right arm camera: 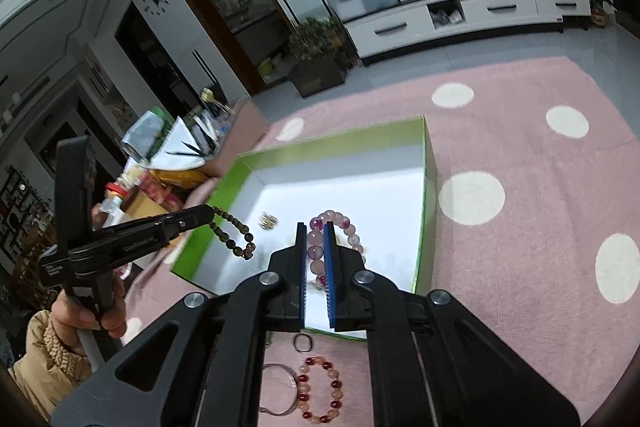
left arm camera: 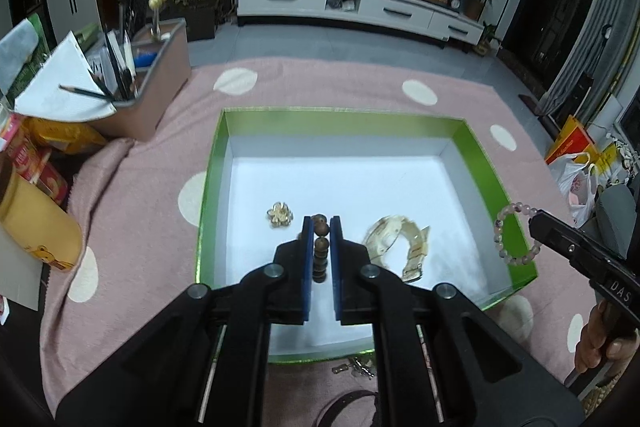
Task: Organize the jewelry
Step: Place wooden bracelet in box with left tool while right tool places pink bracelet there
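Black arms of the left gripper [left arm camera: 321, 227] fill the near part of its view, blue pads pinching a dark bead bracelet [left arm camera: 320, 247] that hangs in a loop over the box [left arm camera: 340, 119]. From the right wrist view, the same bracelet [right arm camera: 234, 233] dangles above the box's left wall.

Around the work: a pink cloth with cream dots [left arm camera: 160, 187] covers the surface. A grey pen holder [left arm camera: 160, 67] with pencils and paper stands at the cloth's far left corner, with snack packets [left arm camera: 36, 163] just beside it. Plastic bags [left arm camera: 576, 179] lie past the right edge. Between the box's near wall and the person, on the cloth, lie a red-and-cream bead bracelet [right arm camera: 320, 389], a thin bangle [right arm camera: 280, 387] and a small dark ring [right arm camera: 303, 342]. Nothing stands between either gripper and the box floor.

The box is shallow, green outside and along its rim, white inside. On its floor lie a small gold flower brooch [left arm camera: 280, 215] near the left wall and a pale, glossy watch [left arm camera: 396, 243] towards the middle, just right of the left gripper's tips.

The right gripper [right arm camera: 316, 227] is clamped on a pink and purple bead bracelet [right arm camera: 340, 227], translucent and round-beaded, held over the box's right wall [left arm camera: 516, 231]. A hand [right arm camera: 88, 315] in a tan sleeve grips the left handle.
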A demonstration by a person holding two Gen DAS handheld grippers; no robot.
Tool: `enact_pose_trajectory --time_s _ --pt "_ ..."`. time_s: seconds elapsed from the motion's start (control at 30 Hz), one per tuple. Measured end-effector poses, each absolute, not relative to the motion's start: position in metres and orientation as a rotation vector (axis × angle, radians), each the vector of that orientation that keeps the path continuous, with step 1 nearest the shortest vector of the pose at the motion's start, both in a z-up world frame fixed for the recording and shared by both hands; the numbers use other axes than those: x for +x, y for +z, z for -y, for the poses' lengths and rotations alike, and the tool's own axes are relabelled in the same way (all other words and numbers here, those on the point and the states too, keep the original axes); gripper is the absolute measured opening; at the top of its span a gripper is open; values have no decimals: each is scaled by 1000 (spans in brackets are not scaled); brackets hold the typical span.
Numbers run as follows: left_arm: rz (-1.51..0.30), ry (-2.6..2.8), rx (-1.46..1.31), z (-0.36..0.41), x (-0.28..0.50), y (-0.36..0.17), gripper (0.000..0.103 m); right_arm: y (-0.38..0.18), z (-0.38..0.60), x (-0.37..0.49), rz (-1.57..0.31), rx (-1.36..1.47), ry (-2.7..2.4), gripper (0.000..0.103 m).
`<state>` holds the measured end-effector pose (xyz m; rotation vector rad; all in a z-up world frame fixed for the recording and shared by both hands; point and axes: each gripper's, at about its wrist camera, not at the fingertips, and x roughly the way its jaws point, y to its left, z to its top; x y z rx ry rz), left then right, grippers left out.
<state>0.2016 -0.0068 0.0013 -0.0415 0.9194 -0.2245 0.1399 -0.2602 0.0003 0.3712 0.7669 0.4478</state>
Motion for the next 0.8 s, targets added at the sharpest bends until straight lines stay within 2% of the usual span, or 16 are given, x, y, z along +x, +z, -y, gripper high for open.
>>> enact_pose_trajectory --time_s 0.17,0.23,0.3,0.33,0.37,0.4,0.43,0.47,0.63,0.8 --pt "-957 -210 -26 10 209 -15 8 -17 256 149 -814 346 416 8" --pt "-962 -206 -20 10 211 -17 8 -20 257 150 -826 346 395 24" --pt "-966 -203 -21 10 212 -19 12 -22 260 150 -826 356 383 25" --pt "-963 -200 -21 9 212 -18 18 -21 262 150 -824 358 379 26" --pt "-960 -201 -23 9 211 -17 30 -21 264 149 -821 363 372 27" --pt "-956 -205 -28 9 210 -16 36 -21 265 148 -819 370 370 33" --pt "-949 -207 -36 8 208 -14 51 -20 268 145 -814 382 368 40" --pt "-942 -207 -39 7 207 -12 56 -19 269 143 -809 386 365 42" --pt "-922 -210 -38 4 195 -5 58 -15 274 131 -797 387 353 42" --pt "-901 -213 -37 -1 177 3 66 -12 280 113 -781 385 347 42"
